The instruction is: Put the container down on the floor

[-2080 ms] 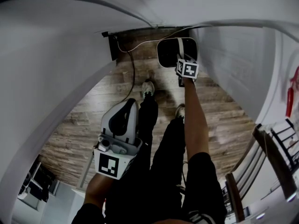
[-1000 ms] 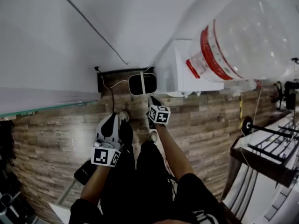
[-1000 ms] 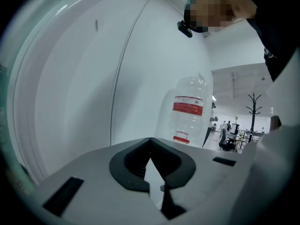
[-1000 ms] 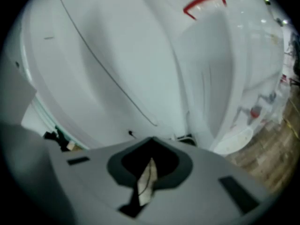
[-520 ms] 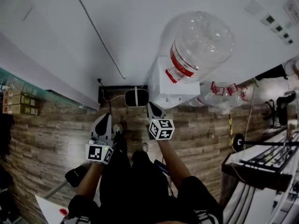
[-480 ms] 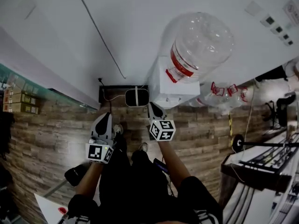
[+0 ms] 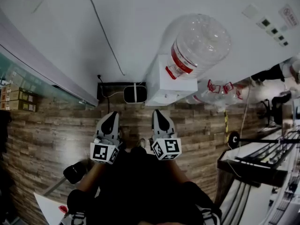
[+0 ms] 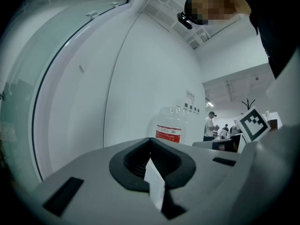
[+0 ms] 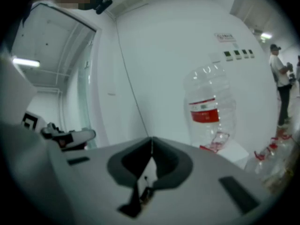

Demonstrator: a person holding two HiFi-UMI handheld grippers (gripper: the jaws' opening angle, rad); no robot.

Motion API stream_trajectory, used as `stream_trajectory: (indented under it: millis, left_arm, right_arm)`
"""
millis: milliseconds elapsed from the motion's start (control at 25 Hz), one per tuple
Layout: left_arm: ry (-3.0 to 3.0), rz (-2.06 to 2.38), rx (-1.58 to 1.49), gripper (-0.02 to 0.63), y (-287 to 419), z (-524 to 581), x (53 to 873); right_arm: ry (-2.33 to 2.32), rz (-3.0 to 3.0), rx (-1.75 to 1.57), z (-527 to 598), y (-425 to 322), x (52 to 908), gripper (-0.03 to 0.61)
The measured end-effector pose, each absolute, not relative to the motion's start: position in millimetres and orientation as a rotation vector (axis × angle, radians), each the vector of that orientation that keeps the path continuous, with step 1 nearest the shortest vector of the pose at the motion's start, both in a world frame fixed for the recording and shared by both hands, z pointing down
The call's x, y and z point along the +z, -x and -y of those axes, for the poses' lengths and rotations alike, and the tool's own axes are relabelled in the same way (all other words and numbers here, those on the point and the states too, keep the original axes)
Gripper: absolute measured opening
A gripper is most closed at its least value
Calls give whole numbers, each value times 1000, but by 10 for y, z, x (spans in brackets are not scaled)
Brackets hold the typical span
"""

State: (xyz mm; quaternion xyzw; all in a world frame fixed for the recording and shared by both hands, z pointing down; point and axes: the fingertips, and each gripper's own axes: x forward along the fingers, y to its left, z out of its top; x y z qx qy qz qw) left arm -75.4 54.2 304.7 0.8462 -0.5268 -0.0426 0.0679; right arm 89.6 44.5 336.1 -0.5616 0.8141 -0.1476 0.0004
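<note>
The container (image 7: 135,93), dark and rounded with a white strap across it, rests on the wood-pattern floor (image 7: 56,130) against the white wall. Both grippers are held close to the person's body, side by side, well short of it. My left gripper (image 7: 109,118) points toward the wall with its jaws together and nothing between them. My right gripper (image 7: 158,116) is likewise shut and empty. In the left gripper view (image 8: 150,140) and the right gripper view (image 9: 151,141) the fingertips meet; the container is out of sight in both.
A white water dispenser (image 7: 171,86) carries a big clear bottle (image 7: 199,41) just right of the container. Several empty bottles (image 7: 220,90) lie beyond it. A black cable (image 7: 104,84) runs by the wall. A metal rack (image 7: 262,158) stands right, a glass partition (image 7: 28,78) left.
The right gripper has let go of the container's strap and drawn back to the body beside the left one. The container stays on the floor by the wall.
</note>
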Motion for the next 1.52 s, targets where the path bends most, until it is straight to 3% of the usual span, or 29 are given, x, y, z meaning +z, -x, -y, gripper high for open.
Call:
stream_trajectory:
  millis: [520,1520]
  left_arm:
    - [-2594,1613,-109,29,849,-405,3064]
    - [-2565,1557,-128,28,884,-443,3173]
  right_arm:
    - [1695,-2640,-454,-751,-460,3448,34]
    - [1670,-2593,-499,-793,-443,3396,32]
